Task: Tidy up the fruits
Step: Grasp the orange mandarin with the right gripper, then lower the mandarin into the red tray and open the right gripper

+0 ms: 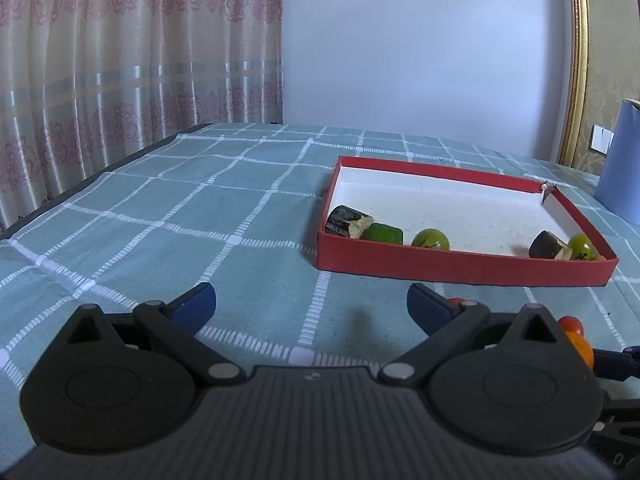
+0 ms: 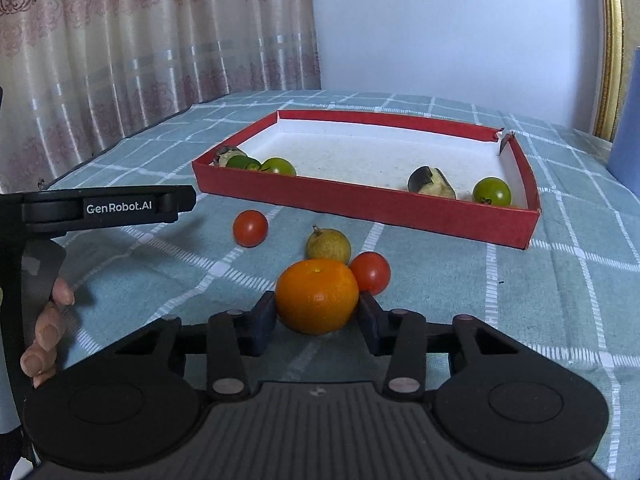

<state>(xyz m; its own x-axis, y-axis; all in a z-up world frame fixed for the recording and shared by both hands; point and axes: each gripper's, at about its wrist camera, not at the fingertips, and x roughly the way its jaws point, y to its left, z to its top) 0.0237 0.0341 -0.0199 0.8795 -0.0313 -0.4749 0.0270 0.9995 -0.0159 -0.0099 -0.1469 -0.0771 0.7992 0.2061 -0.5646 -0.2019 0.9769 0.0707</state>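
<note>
Our right claw [image 2: 317, 322] is clenched on an orange [image 2: 317, 297], its blue pads pressed against either side of the fruit, which sits on the checked teal cloth [image 2: 520, 300] covering the table. Just behind the orange we see a yellowish-green fruit [image 2: 329, 245] and a red tomato [image 2: 370, 272], both touching or nearly touching it, with a second red tomato [image 2: 250, 228] a little apart to the left. Beyond them lies the shallow red tray [image 2: 360, 200], holding two green tomatoes, two dark peeled chunks and a green piece along its near wall. Our left claw [image 1: 311, 304] hangs released over bare cloth, its jaws spread wide and gripping nothing, with the tray [image 1: 460, 266] ahead to its right. In the right wrist view, fingers [image 2: 48, 334] curl around the left tool's handle at the frame's left edge.
</note>
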